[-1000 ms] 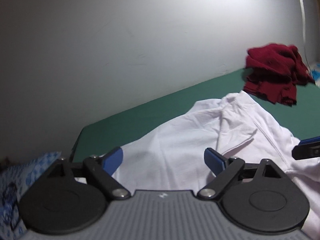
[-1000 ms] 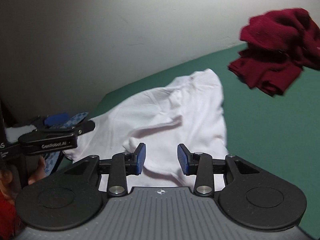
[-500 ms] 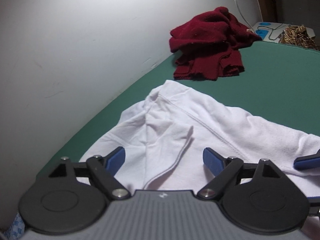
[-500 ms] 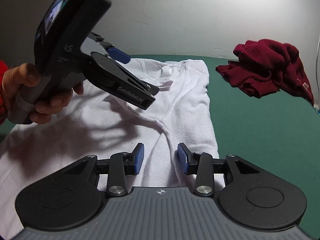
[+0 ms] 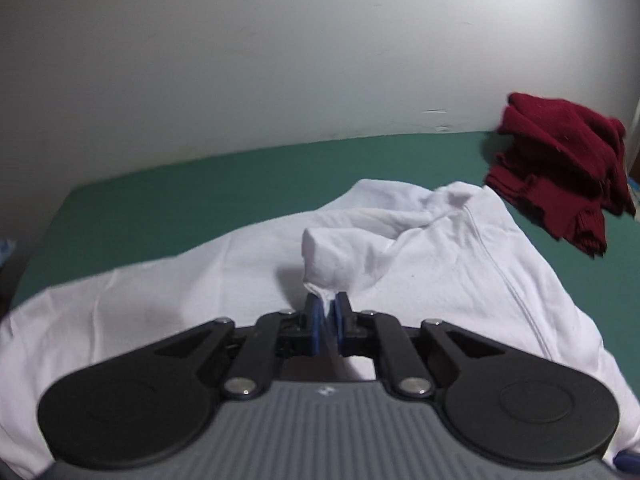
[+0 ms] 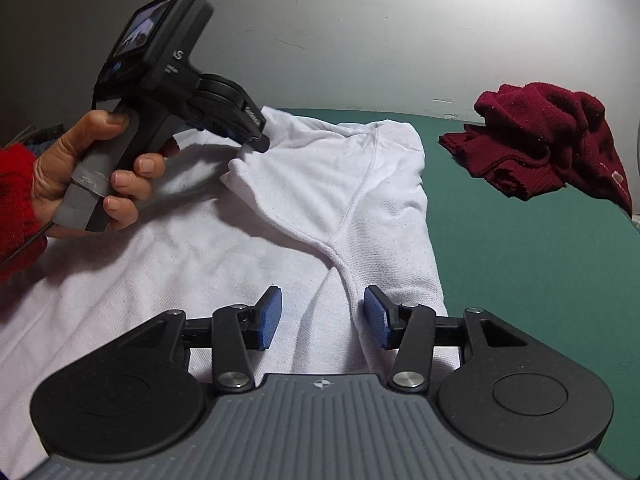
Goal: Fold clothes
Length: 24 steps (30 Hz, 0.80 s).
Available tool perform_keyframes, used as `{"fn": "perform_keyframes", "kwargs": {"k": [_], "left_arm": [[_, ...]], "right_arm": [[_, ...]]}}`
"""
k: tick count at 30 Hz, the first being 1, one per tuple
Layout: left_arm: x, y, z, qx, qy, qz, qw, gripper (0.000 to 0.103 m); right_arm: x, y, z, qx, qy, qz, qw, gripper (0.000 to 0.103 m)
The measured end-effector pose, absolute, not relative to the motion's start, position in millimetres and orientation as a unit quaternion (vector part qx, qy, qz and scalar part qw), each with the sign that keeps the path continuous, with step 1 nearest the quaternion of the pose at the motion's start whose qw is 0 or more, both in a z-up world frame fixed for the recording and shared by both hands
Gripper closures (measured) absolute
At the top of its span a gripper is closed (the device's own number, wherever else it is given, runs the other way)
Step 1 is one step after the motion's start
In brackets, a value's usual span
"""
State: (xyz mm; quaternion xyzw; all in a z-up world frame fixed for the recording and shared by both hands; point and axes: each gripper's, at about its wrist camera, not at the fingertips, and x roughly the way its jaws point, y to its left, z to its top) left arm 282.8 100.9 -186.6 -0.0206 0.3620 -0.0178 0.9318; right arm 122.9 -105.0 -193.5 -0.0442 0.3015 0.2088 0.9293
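- Left wrist view: the left claw (image 5: 327,312) is pinched on a bunched fold of the white garment (image 5: 420,280); its jaws have just been closing, and the cloth sits between the blue pads (image 5: 316,322), which press on it.
- From the pinch the fabric rises in a small peak just ahead of the fingertips, and the rest of the white garment lies spread over the green bench (image 5: 200,200), reaching both lower corners of the picture.
- A stitched seam runs down the garment's right part.
- A crumpled dark red garment (image 5: 568,176) lies on the bench at the right, close to the pale wall (image 5: 280,60) and just apart from the white one.
- Right wrist view: the right claw (image 6: 323,318) is spread, its jaws have just been opening, and its blue pads (image 6: 269,318) stand clear on either side of a seam ridge of the white garment (image 6: 340,200), gripping nothing.
- At upper left a hand (image 6: 86,168) in a red sleeve (image 6: 16,204) holds the left claw (image 6: 256,142), whose tip bites the garment's raised edge.
- The white garment covers the left and middle of the green bench (image 6: 520,272).
- The dark red garment (image 6: 552,144) lies at the upper right, well apart from the right claw.
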Motion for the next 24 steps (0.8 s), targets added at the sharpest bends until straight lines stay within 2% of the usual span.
{"fn": "perform_keyframes", "kwargs": {"k": [2, 3, 4, 6, 14, 16, 18, 20, 21, 24], "left_arm": [[285, 106, -193, -0.027, 0.368, -0.013, 0.929, 0.095], [285, 106, -193, -0.026, 0.369, -0.015, 0.929, 0.095], [286, 106, -193, -0.026, 0.369, -0.017, 0.929, 0.095], [286, 106, -193, -0.025, 0.37, -0.021, 0.928, 0.097], [289, 106, -192, -0.02, 0.374, -0.037, 0.926, 0.094], [289, 106, -192, -0.019, 0.375, -0.041, 0.926, 0.095], [289, 106, -191, -0.019, 0.374, -0.043, 0.926, 0.099], [288, 106, -186, -0.022, 0.367, -0.043, 0.929, 0.102], [287, 106, -184, -0.023, 0.363, -0.042, 0.93, 0.103], [288, 106, -180, -0.018, 0.355, -0.035, 0.934, 0.103]], "right_arm": [[124, -107, -193, -0.038, 0.302, 0.21, 0.929, 0.053], [124, -104, -193, -0.046, 0.301, 0.204, 0.93, 0.057], [123, -100, -191, -0.056, 0.298, 0.196, 0.933, 0.068], [120, -97, -184, -0.064, 0.288, 0.205, 0.933, 0.08], [150, -37, -168, -0.107, 0.263, 0.278, 0.918, 0.079], [162, -19, -174, -0.133, 0.264, 0.276, 0.915, 0.068], [176, -3, -182, -0.162, 0.276, 0.274, 0.907, 0.068], [184, 0, -184, -0.146, 0.287, 0.283, 0.903, 0.097], [185, -1, -179, -0.127, 0.287, 0.28, 0.907, 0.101], [185, -3, -164, -0.081, 0.267, 0.285, 0.917, 0.101]]}}
